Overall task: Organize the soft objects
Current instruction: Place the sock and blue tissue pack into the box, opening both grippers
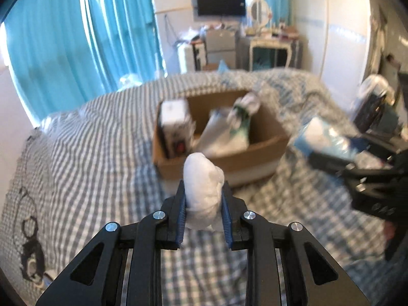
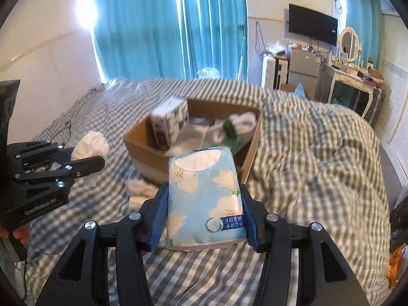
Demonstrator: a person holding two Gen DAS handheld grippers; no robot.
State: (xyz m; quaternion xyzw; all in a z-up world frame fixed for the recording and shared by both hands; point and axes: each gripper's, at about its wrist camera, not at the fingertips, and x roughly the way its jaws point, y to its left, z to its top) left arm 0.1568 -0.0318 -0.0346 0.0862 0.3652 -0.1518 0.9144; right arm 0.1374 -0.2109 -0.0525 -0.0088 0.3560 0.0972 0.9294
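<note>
On the bed (image 1: 84,137), the left claw (image 1: 204,199) pinches a white cloth wad (image 1: 204,188), light and squashy, held across its middle. At two o'clock, the right claw (image 2: 204,211) clamps a tissue pack (image 2: 204,199), soft, slippery-wrapped. The cardboard box (image 2: 142,150) lies at twelve o'clock.
</note>
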